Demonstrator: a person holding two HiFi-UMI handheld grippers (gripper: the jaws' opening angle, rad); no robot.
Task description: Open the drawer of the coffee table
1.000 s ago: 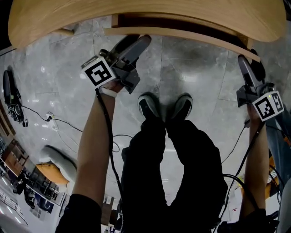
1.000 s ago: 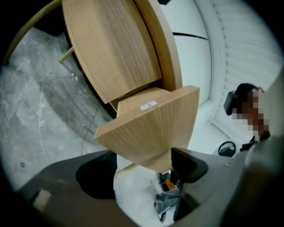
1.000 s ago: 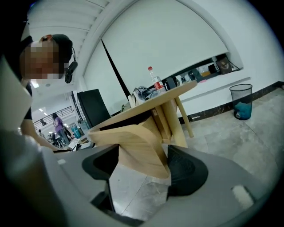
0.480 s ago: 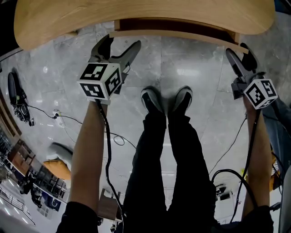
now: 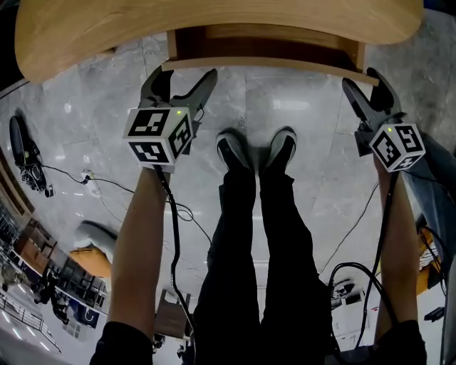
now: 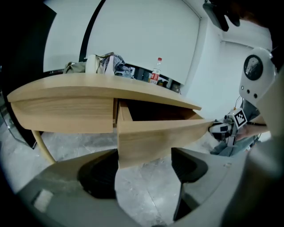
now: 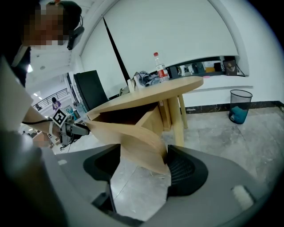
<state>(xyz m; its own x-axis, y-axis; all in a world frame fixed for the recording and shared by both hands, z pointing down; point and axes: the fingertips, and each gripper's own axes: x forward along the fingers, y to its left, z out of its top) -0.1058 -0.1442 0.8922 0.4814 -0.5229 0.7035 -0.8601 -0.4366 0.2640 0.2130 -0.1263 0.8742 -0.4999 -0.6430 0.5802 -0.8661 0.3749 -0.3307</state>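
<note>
Drawer (image 5: 263,63) sits pulled partway out from under the worktop (image 5: 214,18). My left hand-held gripper (image 5: 184,78) gapes around its left corner. My right hand-held gripper (image 5: 361,82), wide but just narrowing, straddles the right corner unclamped.

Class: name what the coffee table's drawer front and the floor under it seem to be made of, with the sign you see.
Drawer front: pale wood or wood veneer, matt finish; fine grain lines run along it. Floor: grey polished stone or stone-look tile; pale veining, straight joints and bright reflections show.
</note>
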